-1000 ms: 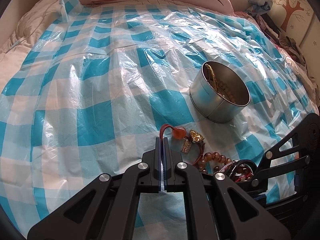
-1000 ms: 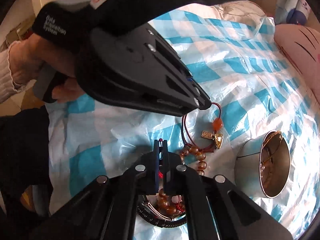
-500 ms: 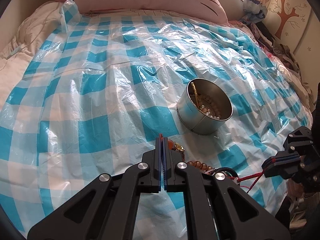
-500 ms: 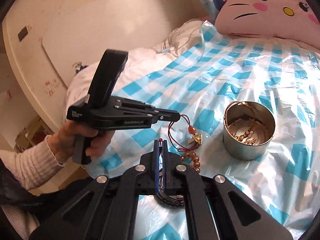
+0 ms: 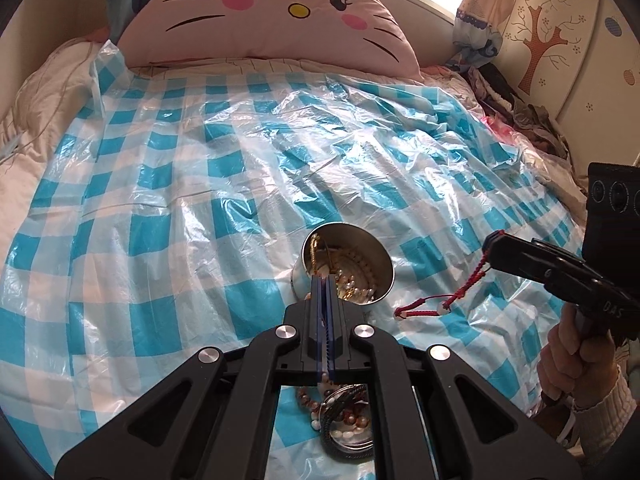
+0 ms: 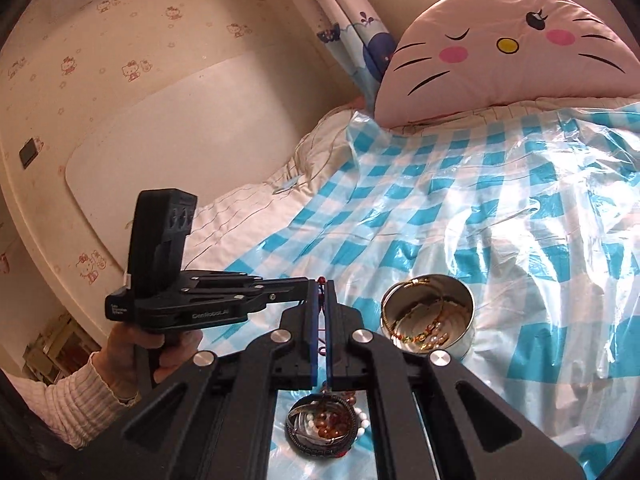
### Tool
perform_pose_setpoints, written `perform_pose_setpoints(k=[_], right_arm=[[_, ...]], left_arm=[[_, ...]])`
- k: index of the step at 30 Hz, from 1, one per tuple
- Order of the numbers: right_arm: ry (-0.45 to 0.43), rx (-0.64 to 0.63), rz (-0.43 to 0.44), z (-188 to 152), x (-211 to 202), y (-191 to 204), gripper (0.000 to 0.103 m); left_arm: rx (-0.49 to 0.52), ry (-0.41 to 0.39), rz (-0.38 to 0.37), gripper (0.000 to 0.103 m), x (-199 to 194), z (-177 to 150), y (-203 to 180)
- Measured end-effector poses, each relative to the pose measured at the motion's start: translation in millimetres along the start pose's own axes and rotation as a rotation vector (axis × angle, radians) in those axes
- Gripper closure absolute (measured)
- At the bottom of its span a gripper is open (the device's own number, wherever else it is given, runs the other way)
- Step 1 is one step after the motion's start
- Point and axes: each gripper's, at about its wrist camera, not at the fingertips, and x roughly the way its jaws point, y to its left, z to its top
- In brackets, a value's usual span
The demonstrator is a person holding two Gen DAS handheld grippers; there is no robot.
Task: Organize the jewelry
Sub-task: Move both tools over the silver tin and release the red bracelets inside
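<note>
A round metal tin (image 5: 344, 268) with gold chains and beads inside stands on the blue-checked plastic sheet; it also shows in the right wrist view (image 6: 430, 320). My left gripper (image 5: 323, 280) is shut on a red cord bracelet with an orange bead, mostly hidden behind its fingers, held above the tin's near side. My right gripper (image 5: 494, 240) is shut on a red string bracelet (image 5: 436, 304) that hangs from its tip, right of the tin. The right gripper (image 6: 322, 285) shows the red string between its fingers. A pile of bead bracelets and black bangles (image 6: 324, 428) lies below both grippers.
The plastic sheet (image 5: 200, 184) covers a bed. A large pink cat-face pillow (image 5: 264, 16) stands at the head. Clothes (image 5: 520, 112) lie along the right edge by a wardrobe. A wall and curtain (image 6: 352, 32) are on the left side.
Both grippers rose away from the jewelry pile, each carrying a bracelet. The left one moved over the tin. The right one lifted its red string clear of the sheet.
</note>
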Motion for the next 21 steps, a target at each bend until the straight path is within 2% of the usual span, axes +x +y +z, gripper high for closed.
perform_pose_setpoints(k=[10,12,13,14,16,21], right_arm=[[-0.047,0.019,-0.097,19.9,19.0,-21.6,0.1],[-0.035,0.022,-0.123,20.2,29.1,-28.0,0.1],[-0.016,0.023,-0.155,19.1,36.5,-32.0,0.099],[0.019,0.028,-0.188,16.7,46.3,-38.2,0.096],[0.076,0.046,-0.247,9.1,60.3,-49.9,0.052],[0.059,0.053,-0.282,-6.1,48.9,-55.3,0.051]], left_arm=[[0.001,-0.039,-0.061,0.101,19.3,34.1,-31.1],[0.002,-0.016,-0.037,0.101,36.0,35.9,-31.5],[0.006,0.023,-0.003,0.101,49.4,35.3,-30.4],[0.008,0.063,0.031,0.101,62.5,33.2,-28.5],[0.017,0.094,0.079,0.101,75.0,25.5,-25.8],[0.007,0.088,0.105,0.101,66.2,8.4,-13.6]])
